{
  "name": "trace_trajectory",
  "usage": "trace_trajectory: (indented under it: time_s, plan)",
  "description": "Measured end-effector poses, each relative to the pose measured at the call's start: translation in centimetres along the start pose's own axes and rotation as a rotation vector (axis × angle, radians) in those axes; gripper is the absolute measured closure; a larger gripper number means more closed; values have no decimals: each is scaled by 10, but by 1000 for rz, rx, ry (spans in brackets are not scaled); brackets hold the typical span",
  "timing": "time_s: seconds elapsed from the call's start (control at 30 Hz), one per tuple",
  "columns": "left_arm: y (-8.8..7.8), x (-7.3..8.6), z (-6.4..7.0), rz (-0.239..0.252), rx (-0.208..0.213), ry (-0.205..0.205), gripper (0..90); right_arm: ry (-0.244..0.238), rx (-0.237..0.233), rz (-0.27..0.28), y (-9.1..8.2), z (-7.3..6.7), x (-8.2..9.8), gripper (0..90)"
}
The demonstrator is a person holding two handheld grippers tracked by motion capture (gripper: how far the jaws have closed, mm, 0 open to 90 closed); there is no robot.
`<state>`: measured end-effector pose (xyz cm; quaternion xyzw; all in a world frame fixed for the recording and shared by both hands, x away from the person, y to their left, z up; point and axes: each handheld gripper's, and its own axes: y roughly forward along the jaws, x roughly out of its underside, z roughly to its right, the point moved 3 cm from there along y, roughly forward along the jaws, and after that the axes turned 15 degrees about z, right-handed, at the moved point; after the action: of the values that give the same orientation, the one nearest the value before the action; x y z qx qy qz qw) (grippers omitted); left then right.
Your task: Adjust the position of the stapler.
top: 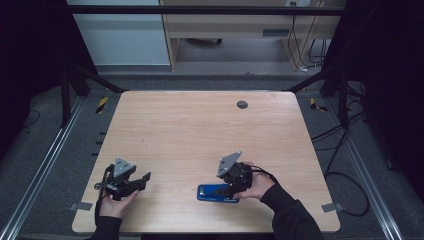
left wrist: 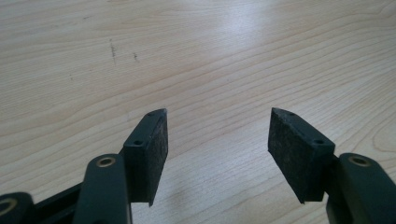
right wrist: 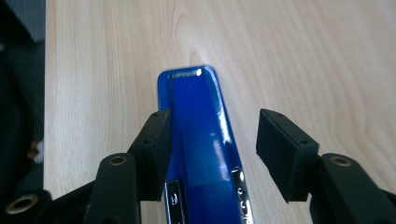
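A glossy blue stapler lies flat on the wooden table near its front edge, right of the middle. My right gripper reaches over it from the right. In the right gripper view the stapler runs lengthwise between the jaws of the right gripper. One pad sits against its side; the other stands clear of it with table showing in the gap, so the gripper is open. At the front left, my left gripper rests low over bare wood, and its jaws stand open with nothing between them.
A small dark round grommet sits in the tabletop at the far side. Black frame bars and cables surround the table on the floor. In the right gripper view the table's edge runs close beside the stapler.
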<state>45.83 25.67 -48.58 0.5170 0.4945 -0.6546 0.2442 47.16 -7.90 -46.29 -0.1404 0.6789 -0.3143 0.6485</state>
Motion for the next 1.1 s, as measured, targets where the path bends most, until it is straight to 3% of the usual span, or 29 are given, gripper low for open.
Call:
trace_trajectory:
  time_s: [0.13, 0.17, 0.3, 0.33, 0.4, 0.43, 0.63, 0.8, 0.9, 1.0, 1.1]
  plan:
    - [-1, -5, 3, 14, 14, 13, 401, 35, 63, 57, -10, 2, 0, 456]
    - [-2, -9, 6, 23, 26, 23, 408, 58, 112, 101, -17, 3, 0, 465]
    - [-1, -15, 11, 33, 54, 46, 434, 99, 161, 202, -33, 3, 3, 525]
    - [-1, -21, 15, 36, 78, 57, 443, 114, 178, 228, -37, 3, 4, 531]
    - [-1, -24, 17, 38, 97, 56, 456, 133, 204, 241, -40, 3, 6, 558]
    - [-1, -31, 22, 47, 121, 55, 464, 150, 250, 258, -47, 3, 10, 604]
    - [2, -53, 38, 84, 180, 64, 475, 208, 340, 322, -61, 2, 27, 720]
    - [7, -67, 53, 99, 218, 86, 480, 252, 377, 360, -74, 0, 42, 822]
    - [9, -72, 60, 99, 232, 101, 480, 260, 382, 357, -77, -1, 47, 853]
    - [12, -79, 73, 99, 257, 141, 480, 269, 382, 351, -79, -5, 58, 881]
    - [15, -83, 83, 105, 278, 150, 480, 279, 389, 339, -80, -8, 67, 900]
